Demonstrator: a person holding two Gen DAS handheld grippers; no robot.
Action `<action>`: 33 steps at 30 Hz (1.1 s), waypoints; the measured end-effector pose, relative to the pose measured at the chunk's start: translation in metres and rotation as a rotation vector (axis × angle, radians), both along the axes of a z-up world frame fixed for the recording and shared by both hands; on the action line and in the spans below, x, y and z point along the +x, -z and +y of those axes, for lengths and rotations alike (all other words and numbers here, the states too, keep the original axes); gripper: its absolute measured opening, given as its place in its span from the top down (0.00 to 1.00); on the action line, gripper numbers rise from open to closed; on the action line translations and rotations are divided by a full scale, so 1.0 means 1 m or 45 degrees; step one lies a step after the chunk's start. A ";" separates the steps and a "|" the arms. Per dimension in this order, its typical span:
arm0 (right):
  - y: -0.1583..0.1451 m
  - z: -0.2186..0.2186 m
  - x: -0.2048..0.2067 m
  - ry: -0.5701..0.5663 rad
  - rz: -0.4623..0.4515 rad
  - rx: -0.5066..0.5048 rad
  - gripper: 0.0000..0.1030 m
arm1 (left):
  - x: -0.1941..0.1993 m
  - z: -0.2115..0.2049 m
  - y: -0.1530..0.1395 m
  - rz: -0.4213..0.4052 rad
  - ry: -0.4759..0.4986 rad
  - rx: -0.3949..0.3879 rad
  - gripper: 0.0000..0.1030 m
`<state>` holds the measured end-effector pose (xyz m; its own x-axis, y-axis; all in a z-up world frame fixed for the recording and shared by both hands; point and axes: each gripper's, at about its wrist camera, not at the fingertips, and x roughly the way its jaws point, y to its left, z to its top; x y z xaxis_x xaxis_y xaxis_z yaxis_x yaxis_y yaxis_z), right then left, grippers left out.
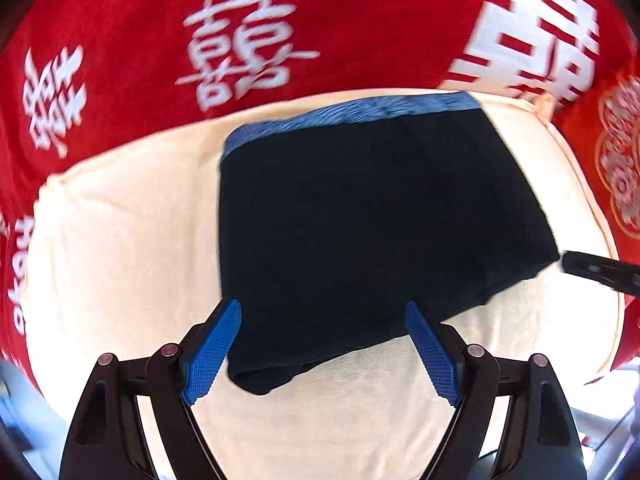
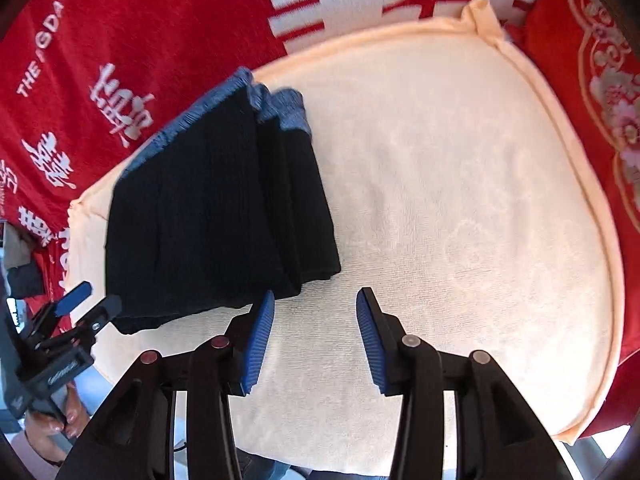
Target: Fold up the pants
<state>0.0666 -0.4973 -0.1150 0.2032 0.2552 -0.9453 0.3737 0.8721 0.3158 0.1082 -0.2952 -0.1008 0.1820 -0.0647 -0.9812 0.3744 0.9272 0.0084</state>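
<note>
The dark pants (image 1: 360, 220) lie folded into a compact block on a cream cushion (image 1: 120, 240), with the blue waistband along the far edge. My left gripper (image 1: 322, 306) hangs open over the near edge of the pants, its blue pads wide apart and gripping nothing. In the right wrist view the pants (image 2: 216, 216) lie at the left in stacked layers. My right gripper (image 2: 316, 294) stands open over bare cushion (image 2: 460, 200), just right of the pants' near corner, with nothing between its pads. The left gripper (image 2: 96, 298) shows at the lower left, held by a hand (image 2: 52, 420).
A red blanket (image 1: 360, 20) with white characters surrounds the cushion at the back and sides. A red embroidered pillow (image 2: 600, 100) lies past the cushion's right edge. A black finger of the right gripper (image 1: 596, 270) reaches in from the right by the pants' corner.
</note>
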 end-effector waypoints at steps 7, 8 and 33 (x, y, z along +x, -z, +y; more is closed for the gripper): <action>-0.023 0.044 0.035 -0.187 -0.123 -0.047 0.60 | 0.009 0.020 0.017 0.090 -0.104 -0.011 0.17; -0.019 0.048 0.040 -0.204 -0.112 -0.037 0.60 | 0.010 0.022 0.018 0.102 -0.119 -0.014 0.17; 0.000 0.059 0.036 -0.209 0.000 -0.018 0.32 | 0.031 0.041 0.031 0.187 -0.188 -0.001 0.00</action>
